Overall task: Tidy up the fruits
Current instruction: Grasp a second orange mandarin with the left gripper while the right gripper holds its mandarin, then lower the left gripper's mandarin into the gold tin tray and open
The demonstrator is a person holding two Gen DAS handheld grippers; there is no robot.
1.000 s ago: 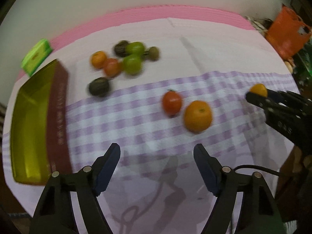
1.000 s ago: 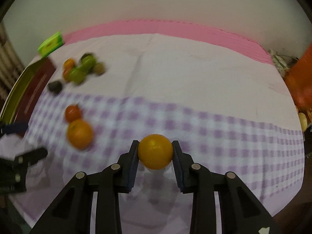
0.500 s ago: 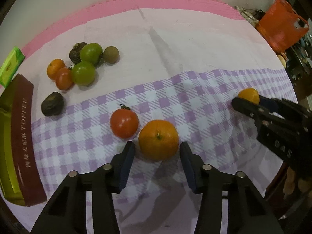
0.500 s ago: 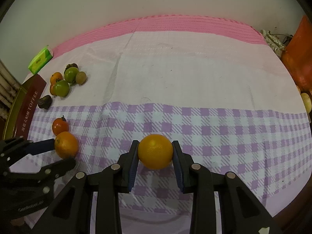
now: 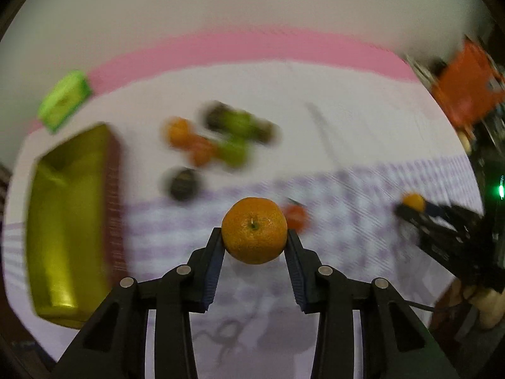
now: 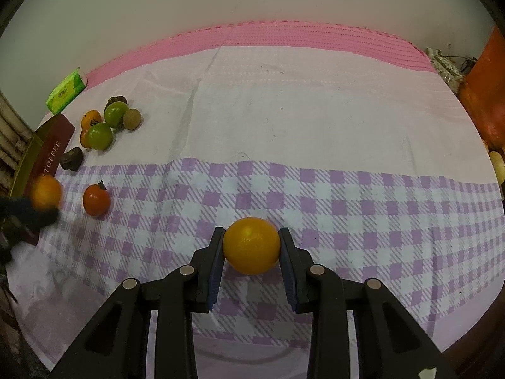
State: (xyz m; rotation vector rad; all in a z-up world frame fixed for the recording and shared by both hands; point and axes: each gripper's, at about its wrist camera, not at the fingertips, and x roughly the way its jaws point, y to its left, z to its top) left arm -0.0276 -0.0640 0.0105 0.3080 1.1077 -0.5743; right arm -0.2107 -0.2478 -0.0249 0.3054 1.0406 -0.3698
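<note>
My left gripper point(image 5: 254, 242) is shut on an orange mandarin point(image 5: 254, 230) and holds it above the checked cloth; it also shows blurred at the left edge of the right wrist view point(image 6: 45, 192). My right gripper point(image 6: 251, 248) is shut on a smooth yellow-orange fruit point(image 6: 251, 245), also seen at the right of the left wrist view point(image 5: 413, 201). A red tomato point(image 6: 96, 199) lies on the cloth. A cluster of green, orange and brown fruits point(image 6: 107, 124) lies at the far left. A gold open tin point(image 5: 68, 221) stands at the left.
A green tissue pack point(image 6: 65, 94) lies at the far left by the pink mat point(image 6: 284, 34). An orange bag point(image 5: 467, 85) stands at the right edge. A dark fruit point(image 6: 72, 159) lies beside the tin's maroon wall point(image 6: 52, 153).
My left gripper closed on the mandarin, lifted it off the cloth and swung left toward the tin. My right gripper kept hold of its fruit and barely moved.
</note>
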